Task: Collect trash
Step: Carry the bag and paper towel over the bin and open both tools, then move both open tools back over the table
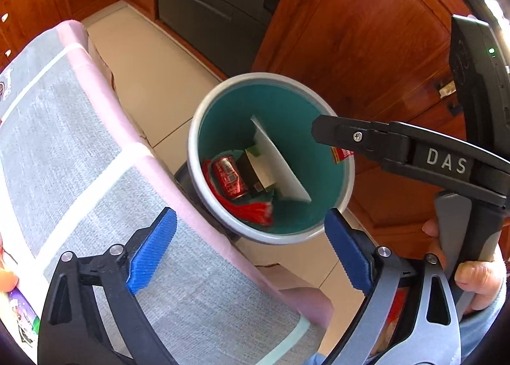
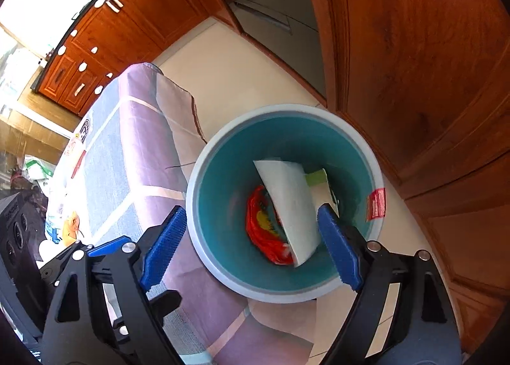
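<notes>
A round bin with a grey rim (image 1: 199,116) and teal inside stands on the floor beside the table; it also shows in the right wrist view (image 2: 194,174). In it lie a white sheet (image 1: 280,167), a red can (image 1: 229,177), a red wrapper (image 1: 251,210) and a green-and-white carton (image 1: 258,170). The sheet (image 2: 293,202) and wrapper (image 2: 264,231) show in the right wrist view too. My left gripper (image 1: 251,250) is open and empty above the bin's near rim. My right gripper (image 2: 251,247) is open and empty over the bin; its arm (image 1: 398,148) crosses the left view.
A table with a grey and pink cloth (image 1: 79,148) lies left of the bin, with packets at its far end (image 2: 60,225). Wooden cabinets (image 1: 350,30) and a door (image 2: 414,46) stand behind the bin. The floor is pale tile (image 1: 153,59).
</notes>
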`<state>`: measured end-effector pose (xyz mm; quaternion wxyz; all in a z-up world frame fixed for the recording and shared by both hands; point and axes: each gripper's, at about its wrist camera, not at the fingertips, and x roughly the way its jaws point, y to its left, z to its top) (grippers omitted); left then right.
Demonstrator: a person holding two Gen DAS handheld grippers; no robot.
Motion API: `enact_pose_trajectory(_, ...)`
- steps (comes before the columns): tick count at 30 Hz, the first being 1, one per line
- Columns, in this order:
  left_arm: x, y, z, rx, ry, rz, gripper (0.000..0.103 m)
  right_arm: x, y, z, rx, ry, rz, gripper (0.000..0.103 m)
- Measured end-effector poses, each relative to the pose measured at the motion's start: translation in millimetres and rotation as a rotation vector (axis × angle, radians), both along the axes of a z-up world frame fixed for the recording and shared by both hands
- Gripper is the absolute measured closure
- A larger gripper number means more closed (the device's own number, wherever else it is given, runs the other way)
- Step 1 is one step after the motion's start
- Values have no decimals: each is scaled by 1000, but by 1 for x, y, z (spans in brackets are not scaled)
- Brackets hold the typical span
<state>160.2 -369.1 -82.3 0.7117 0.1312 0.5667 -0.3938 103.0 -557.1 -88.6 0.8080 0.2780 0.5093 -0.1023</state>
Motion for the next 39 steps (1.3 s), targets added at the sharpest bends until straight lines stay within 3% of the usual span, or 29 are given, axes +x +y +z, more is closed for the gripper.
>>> enact_pose_trajectory(11,-20,33,18,-9,-25,52,7,-5,16,3,-1,62,-30,15)
enact_pose_trajectory(19,-25,68,27,-31,-43,122,6,-9,59,15,-15,56,26,13)
enact_pose_trajectory(39,-30,287,59,-60,-108,413,4,15,268,49,-87,49,341,13)
